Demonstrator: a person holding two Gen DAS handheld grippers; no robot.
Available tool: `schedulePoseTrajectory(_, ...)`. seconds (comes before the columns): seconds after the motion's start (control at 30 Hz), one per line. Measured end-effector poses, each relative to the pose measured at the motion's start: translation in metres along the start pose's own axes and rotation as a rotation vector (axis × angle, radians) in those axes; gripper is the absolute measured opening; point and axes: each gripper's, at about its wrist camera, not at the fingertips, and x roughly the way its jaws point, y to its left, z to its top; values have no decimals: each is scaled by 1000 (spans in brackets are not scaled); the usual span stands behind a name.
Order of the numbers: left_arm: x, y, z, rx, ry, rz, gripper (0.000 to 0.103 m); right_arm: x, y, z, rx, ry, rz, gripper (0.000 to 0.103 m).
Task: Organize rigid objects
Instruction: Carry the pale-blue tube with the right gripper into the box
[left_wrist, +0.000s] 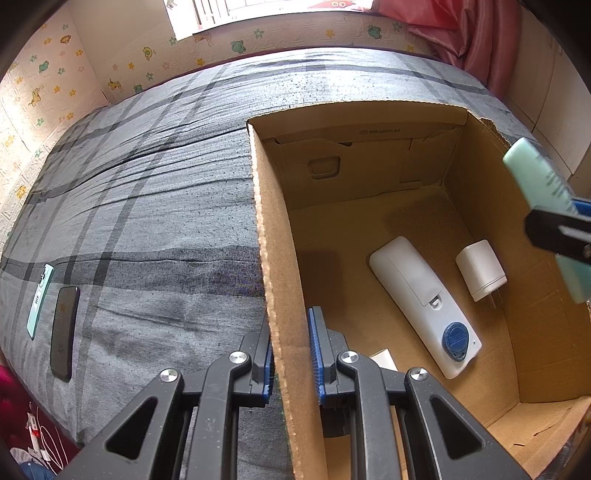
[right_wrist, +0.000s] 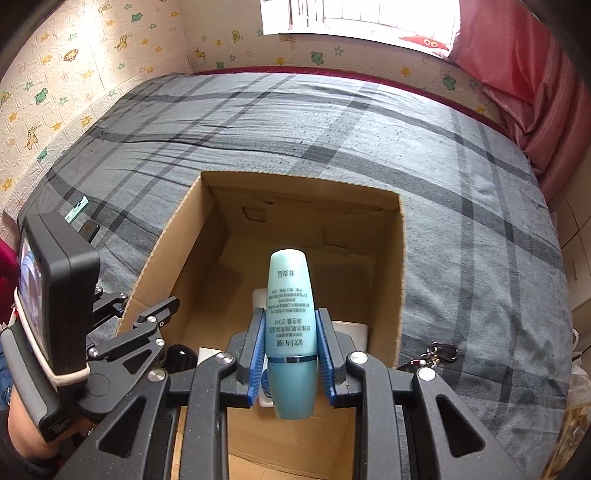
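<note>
An open cardboard box (left_wrist: 273, 258) (right_wrist: 402, 258) sits on the grey plaid bed. Inside lie a white remote-like device (left_wrist: 417, 306) with a blue tag and a white charger plug (left_wrist: 480, 269). My left gripper (left_wrist: 291, 354) straddles the box's left wall; the inner pad stands slightly off the cardboard, so the grip is unclear. My right gripper (right_wrist: 291, 350) is shut on a teal cosmetic bottle (right_wrist: 290, 314) and holds it above the box's inside. That bottle (left_wrist: 535, 177) and right gripper show at the right edge of the left wrist view.
A dark phone (left_wrist: 64, 332) and a teal phone (left_wrist: 38, 299) lie on the bed to the left of the box. A keyring with a clip (right_wrist: 439, 350) lies to the right of the box. Pink curtain (right_wrist: 517, 66) hangs at the far right.
</note>
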Motion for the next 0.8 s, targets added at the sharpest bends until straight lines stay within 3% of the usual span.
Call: schedulePoseTrajectory(0.8, 0, -1, -1, 9, -2, 6, 18, 86, 18, -14, -28, 215, -7, 28)
